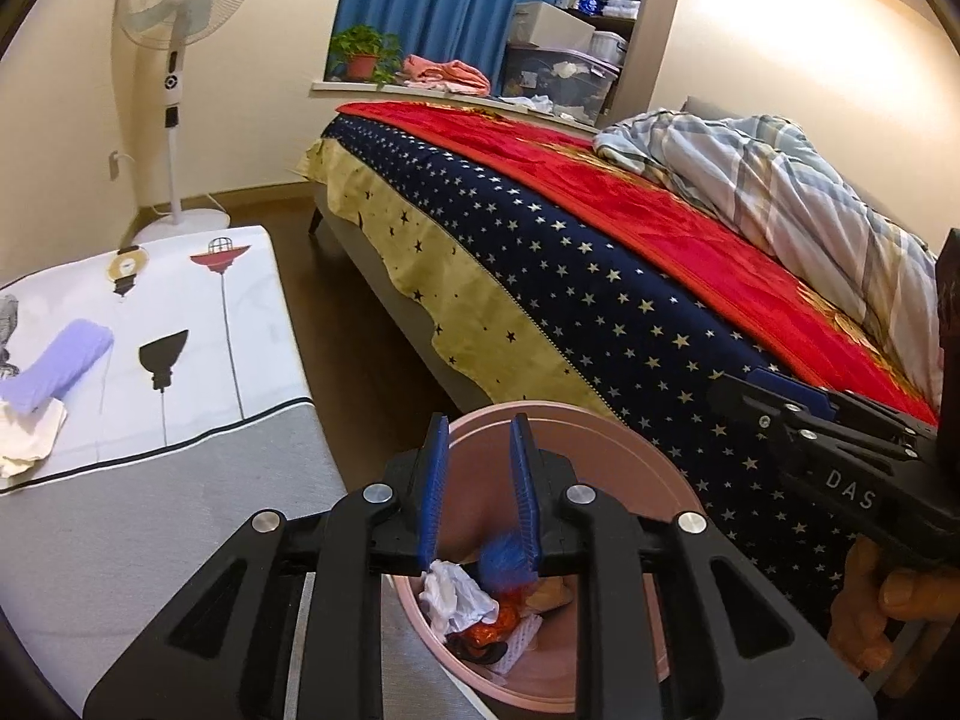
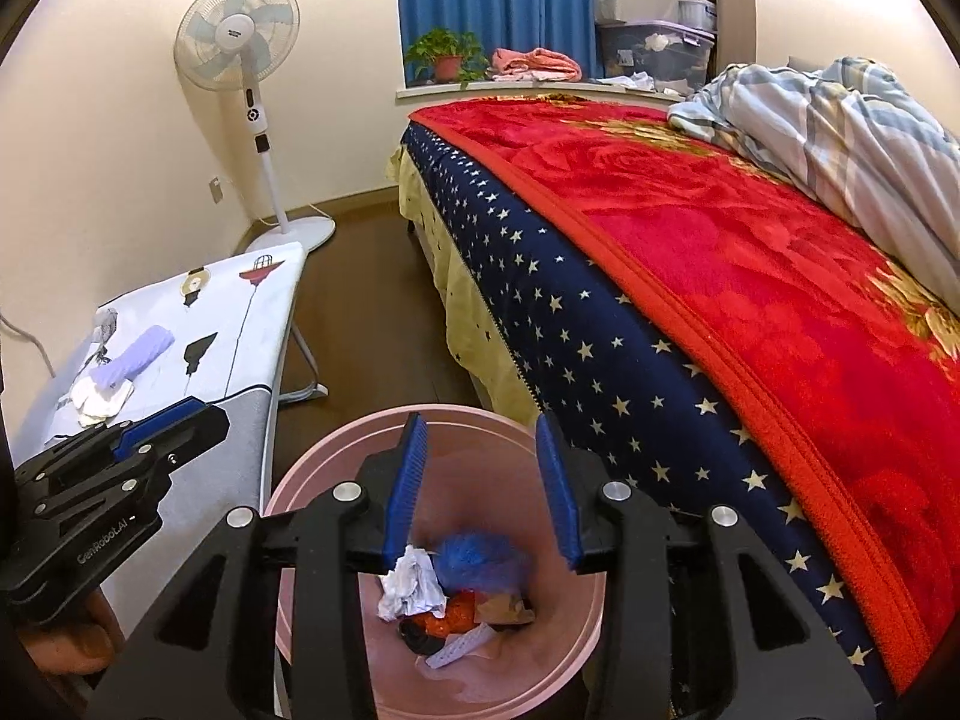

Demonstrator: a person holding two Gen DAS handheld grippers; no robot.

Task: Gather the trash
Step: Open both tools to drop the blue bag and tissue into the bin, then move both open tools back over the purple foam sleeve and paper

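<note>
Now both grippers — left gripper (image 1: 480,438), right gripper (image 2: 487,438) — gape empty over the pink bin (image 2: 336,450).

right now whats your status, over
Left gripper and right gripper open over pink bin, nothing between fingers. Trash lies in bin. Purple cloth on ironing board. Nothing in the way.

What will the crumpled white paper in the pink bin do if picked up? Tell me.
The crumpled white paper looks thin and creased, so it is probably very light and should squash rather than resist. It lies loose on top of other trash in the pink bin, so it may lift free alone. It seems unlikely to roll or break.
</note>
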